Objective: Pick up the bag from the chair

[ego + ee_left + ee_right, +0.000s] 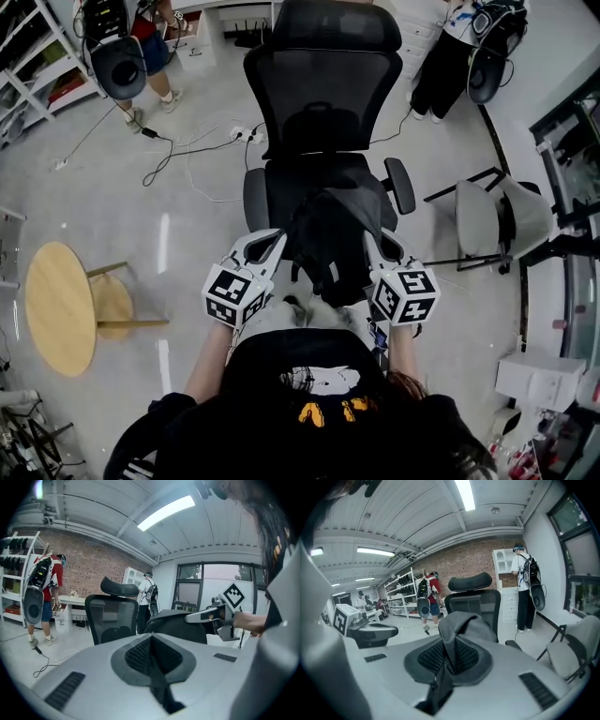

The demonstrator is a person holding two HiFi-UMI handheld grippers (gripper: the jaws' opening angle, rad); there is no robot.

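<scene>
Two claws are at the bag (pixel 330 234), which sits on the front of the black office chair (pixel 323 89), right before the person holding them. The right gripper (pixel 449 645) has its jaws pressed together on a fold of the bag's grey fabric, and the pinched cloth stands up in a peak between them. The left gripper (pixel 151 638) is closed too, just beside the bag's left edge. I see only a dark seam between its jaws, no cloth I can be sure of.

So the whole weight seems to hang on one pinch of loose fabric. My worry is that a lift from here would let the cloth slide out of the right jaws, or the bag would tip to its unsupported left and roll off the seat. The armrest (pixel 400 185) stands close on the right, where a dangling strap might catch. Cables (pixel 202 141) trail over the floor beyond the chair, a poor place for a step. I would want the left claw to take a real hold before anything goes up.
</scene>
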